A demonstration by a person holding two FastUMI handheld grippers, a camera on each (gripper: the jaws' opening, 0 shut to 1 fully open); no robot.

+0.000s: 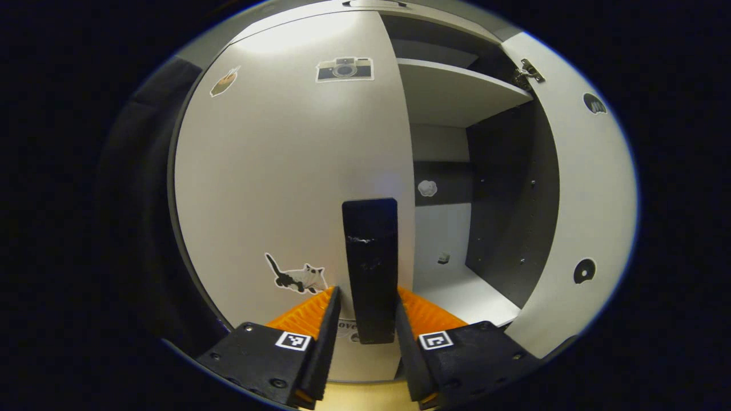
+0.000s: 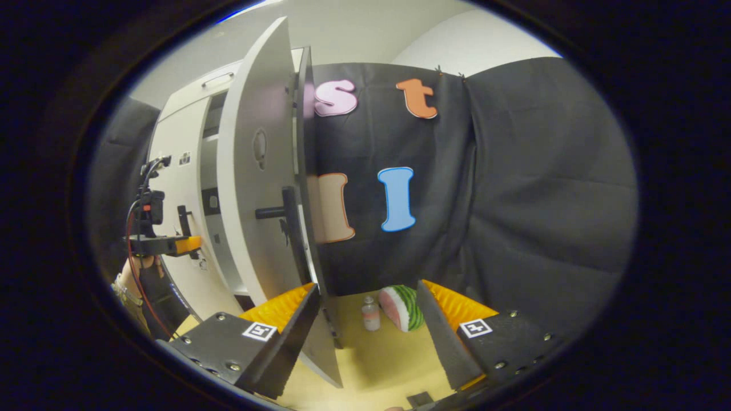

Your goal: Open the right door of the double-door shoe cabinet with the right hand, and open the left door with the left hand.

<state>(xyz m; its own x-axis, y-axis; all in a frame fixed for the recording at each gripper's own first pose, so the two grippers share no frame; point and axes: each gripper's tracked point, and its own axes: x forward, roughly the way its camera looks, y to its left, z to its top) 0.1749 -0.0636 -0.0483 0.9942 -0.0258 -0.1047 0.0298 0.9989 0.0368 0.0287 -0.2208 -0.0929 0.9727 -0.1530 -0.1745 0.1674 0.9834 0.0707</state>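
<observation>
In the left gripper view, the left gripper (image 1: 365,319) is up against the left door (image 1: 285,188) of the shoe cabinet (image 1: 457,91), and that door is closed. Its dark vertical handle (image 1: 370,268) stands between the two fingers, which flank it closely on both sides; whether the pads actually press on it is hard to tell from this angle. Stickers dot the door: a camera sticker (image 1: 344,69) near the top, a cat sticker (image 1: 297,277) low beside the left finger, and a small one at the upper left corner.

To the right of the handle the cabinet gapes open, showing a pale shelf (image 1: 462,94), a dark side wall and a light bottom board. The right door (image 1: 594,217) is swung wide, its hinge (image 1: 530,69) visible at the top.

In the right gripper view, the right gripper (image 2: 368,319) hovers with its fingers spread apart and nothing held. The edge of the open right door (image 2: 257,188) comes down just inside its left finger, the door's black handle (image 2: 282,214) jutting out higher up. On the yellowish floor between the fingers lie a small bottle (image 2: 370,314) and a watermelon-slice toy (image 2: 402,308), near the black cloth wall. Farther off at the left, the left gripper (image 2: 188,244) sits at the closed door, a hand (image 2: 137,265) holding it.
</observation>
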